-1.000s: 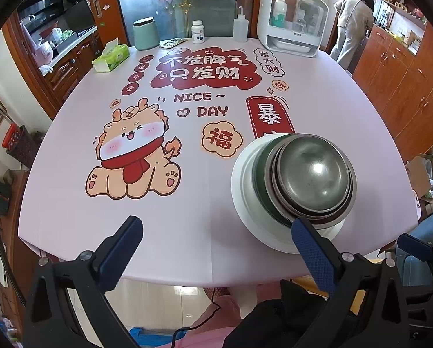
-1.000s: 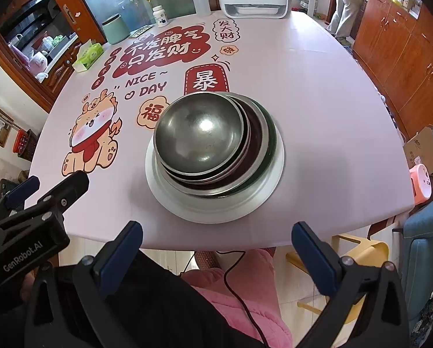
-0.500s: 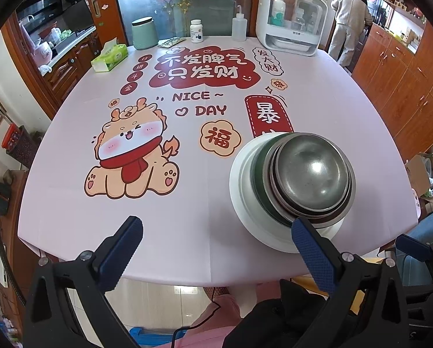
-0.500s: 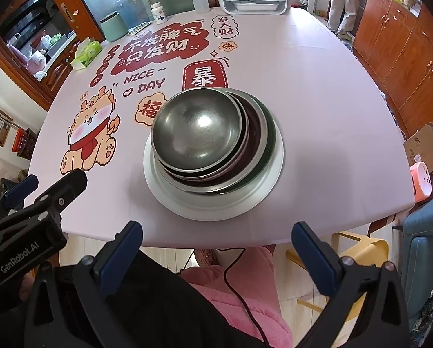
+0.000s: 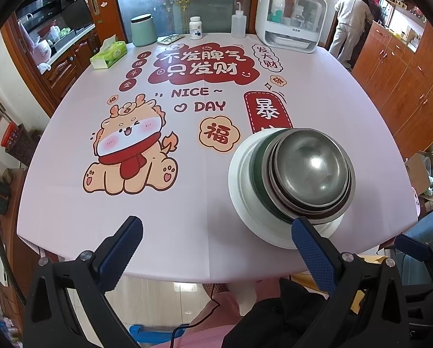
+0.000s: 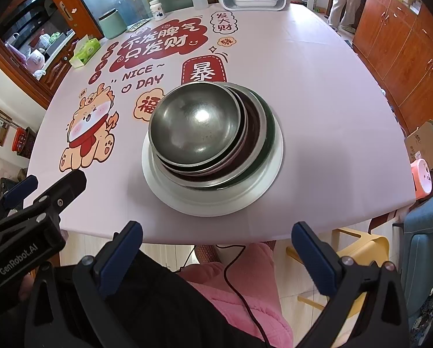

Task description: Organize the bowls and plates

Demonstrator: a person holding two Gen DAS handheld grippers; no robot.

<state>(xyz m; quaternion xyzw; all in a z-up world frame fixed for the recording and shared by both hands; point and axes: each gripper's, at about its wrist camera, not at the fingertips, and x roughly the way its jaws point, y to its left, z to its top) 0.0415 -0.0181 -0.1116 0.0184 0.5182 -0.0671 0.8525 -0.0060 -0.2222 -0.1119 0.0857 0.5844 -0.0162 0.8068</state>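
A kitchen-dining room with red-brown wooden cabinets (image 5: 402, 66) surrounds a round table (image 6: 318, 92) under a pale pink cloth printed with a cartoon dragon (image 5: 129, 150) and red Chinese lettering.

Near the table's front edge sits a nested stack: a white plate (image 6: 164, 191) at the bottom, a dark green dish (image 6: 270, 127) on it, then steel bowls with a dark reddish one among them, and a steel bowl (image 6: 196, 124) on top, shifted toward the stack's left side in the right wrist view. The stack partly covers a red printed label.

The left gripper (image 5: 215, 243) hangs over the near table edge with its jaws spread wide and nothing between them; its right blue fingertip (image 5: 309, 240) overlaps the plate's rim in this view, though contact cannot be told. The right gripper (image 6: 216, 243) is below the table edge, in front of the stack, jaws likewise wide apart and empty.

At the far side stand a white countertop cabinet with a clear door (image 5: 291, 20), a squeeze bottle (image 5: 239, 23), a small white pill bottle (image 5: 196, 27), a mint-green canister (image 5: 143, 30) and a green tissue box (image 5: 107, 55). A person in light clothes (image 5: 347, 23) stands at the back, by the cabinets.
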